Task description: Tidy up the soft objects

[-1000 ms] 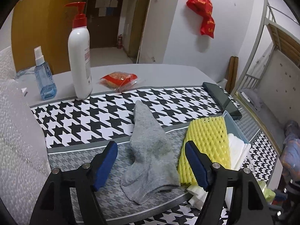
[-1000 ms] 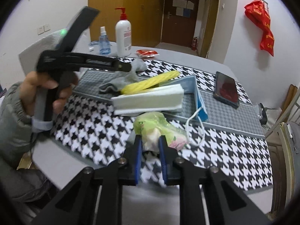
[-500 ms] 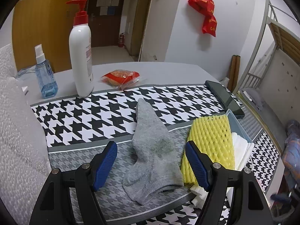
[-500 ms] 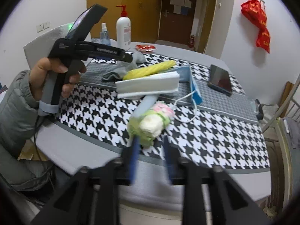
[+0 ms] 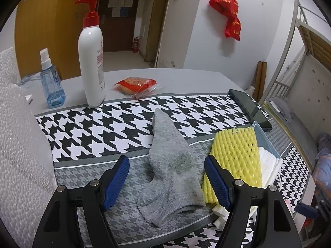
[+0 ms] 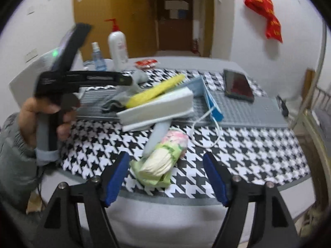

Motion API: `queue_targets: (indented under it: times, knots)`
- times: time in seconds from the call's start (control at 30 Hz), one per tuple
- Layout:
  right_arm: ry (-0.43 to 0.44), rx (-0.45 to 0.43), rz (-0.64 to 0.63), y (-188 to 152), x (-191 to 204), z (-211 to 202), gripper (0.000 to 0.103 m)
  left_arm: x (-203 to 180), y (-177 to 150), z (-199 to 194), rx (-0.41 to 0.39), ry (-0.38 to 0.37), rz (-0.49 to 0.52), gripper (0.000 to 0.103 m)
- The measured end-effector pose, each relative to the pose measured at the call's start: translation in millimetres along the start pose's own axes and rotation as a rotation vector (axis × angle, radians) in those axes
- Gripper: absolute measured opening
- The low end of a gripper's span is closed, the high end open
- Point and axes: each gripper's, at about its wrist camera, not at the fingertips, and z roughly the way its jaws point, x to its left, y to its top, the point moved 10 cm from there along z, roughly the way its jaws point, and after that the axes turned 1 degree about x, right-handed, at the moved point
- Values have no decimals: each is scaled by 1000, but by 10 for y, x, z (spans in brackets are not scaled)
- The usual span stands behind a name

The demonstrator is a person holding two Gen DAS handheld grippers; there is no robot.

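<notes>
A grey sock [image 5: 171,165] lies on the houndstooth runner, between the tips of my open left gripper [image 5: 167,177]. A yellow foam net [image 5: 235,157] lies to its right on folded white cloth [image 5: 269,163] and a blue face mask [image 5: 262,136]. In the right wrist view my right gripper [image 6: 165,171] is open just in front of a green tissue pack [image 6: 163,161] that lies free on the runner. Behind it are the white cloth stack [image 6: 157,107], yellow net [image 6: 155,91], blue mask [image 6: 211,101] and grey sock [image 6: 124,97].
A white pump bottle [image 5: 92,55], a blue spray bottle [image 5: 51,82] and a red snack packet [image 5: 135,84] stand at the back. A black phone [image 5: 250,109] lies at the right. Bubble wrap [image 5: 18,140] is at the left. The table edge [image 6: 186,212] is near my right gripper.
My right gripper has opened and let go of the green tissue pack, which now lies on the runner. The left gripper has barely moved and stays open over the sock.
</notes>
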Motion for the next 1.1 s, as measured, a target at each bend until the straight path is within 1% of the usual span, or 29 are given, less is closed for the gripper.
queue_targets:
  times: [0.07, 0.13, 0.23, 0.27, 0.33, 0.4, 0.53, 0.77, 0.87, 0.93, 1.0, 1.03, 1.07, 1.1]
  knots:
    - [5, 12, 29, -17, -40, 79, 77, 0, -5, 4, 0, 0, 1, 76]
    - [-8, 19, 48, -42, -87, 123, 77, -5, -14, 17, 4, 0, 3, 76]
    - [3, 27, 62, -69, -110, 154, 76, -29, -28, 41, 8, 1, 12, 76]
    - [-1, 27, 58, -77, -120, 158, 73, -32, -29, 43, 7, 1, 13, 76]
    - [0, 40, 47, -106, -128, 189, 44, -37, -29, 53, 6, 1, 13, 76]
    - [12, 35, 52, -120, -136, 210, 36, -39, -26, 60, 5, 1, 11, 76]
    - [21, 14, 52, -109, -135, 179, 35, -21, -40, 106, 14, 5, 5, 76]
    - [24, -10, 56, -113, -147, 78, 35, -9, 4, 200, 4, 9, -7, 76]
    - [32, -10, 71, -151, -150, 59, 35, 15, 4, 289, 24, 37, -7, 76]
    - [39, -8, 73, -167, -137, 50, 35, 5, -12, 340, 40, 40, -4, 76]
    - [39, -11, 73, -172, -140, 31, 35, -28, -36, 386, 58, 35, 12, 68]
    - [42, -13, 76, -169, -141, 19, 35, -42, -51, 405, 65, 37, 21, 58]
    - [41, -15, 77, -167, -142, 6, 35, -63, -73, 431, 77, 36, 34, 50]
    - [39, -17, 76, -167, -141, -8, 35, -76, -100, 459, 92, 40, 45, 45]
